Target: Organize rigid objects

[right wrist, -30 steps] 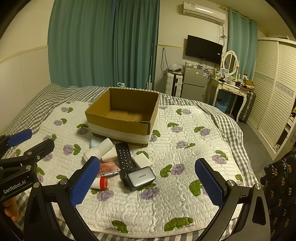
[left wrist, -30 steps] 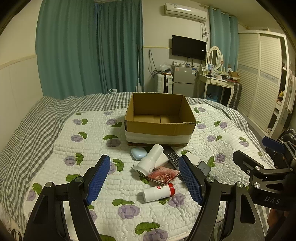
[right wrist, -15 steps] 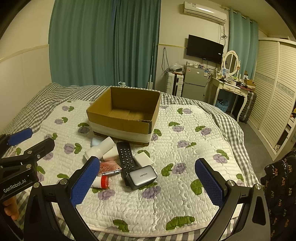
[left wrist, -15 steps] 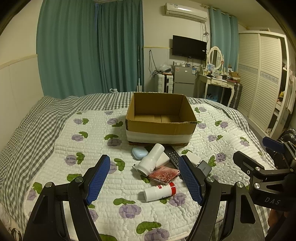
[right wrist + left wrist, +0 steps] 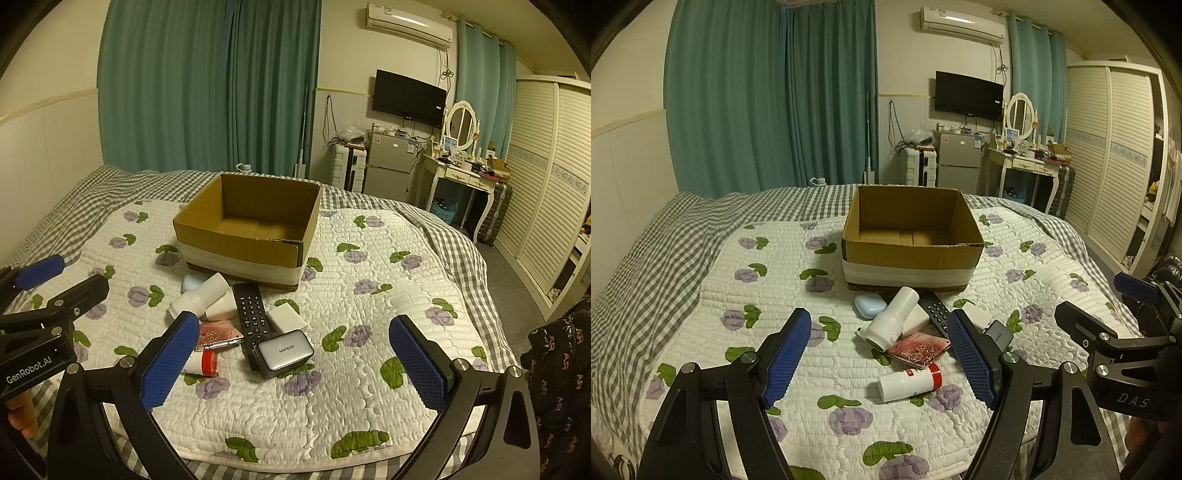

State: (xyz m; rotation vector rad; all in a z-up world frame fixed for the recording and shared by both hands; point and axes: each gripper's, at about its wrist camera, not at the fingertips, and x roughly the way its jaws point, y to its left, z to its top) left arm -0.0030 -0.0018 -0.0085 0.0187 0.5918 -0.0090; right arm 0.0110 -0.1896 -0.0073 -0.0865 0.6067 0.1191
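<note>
An empty cardboard box (image 5: 911,236) sits mid-bed on a floral quilt (image 5: 757,332), and just in front of it lies the clutter still to be packed. Both tongs hover above the near edge of the bed, spread wide and holding nothing: the left tongs (image 5: 877,356) face the pile, the right tongs (image 5: 293,363) hang just right of it. By my count: one black remote (image 5: 252,314), one grey charger (image 5: 285,353) resting against the remote's near end, one white bottle (image 5: 893,319) lying flat, one red-capped tube (image 5: 909,382), one pale blue case (image 5: 870,305) nearest the box, one patterned red card (image 5: 919,349) and one white block (image 5: 286,319). The sensible start looks like an outlying piece, perhaps the tube, gripped across its width, so the overlapping pile stays undisturbed.
</note>
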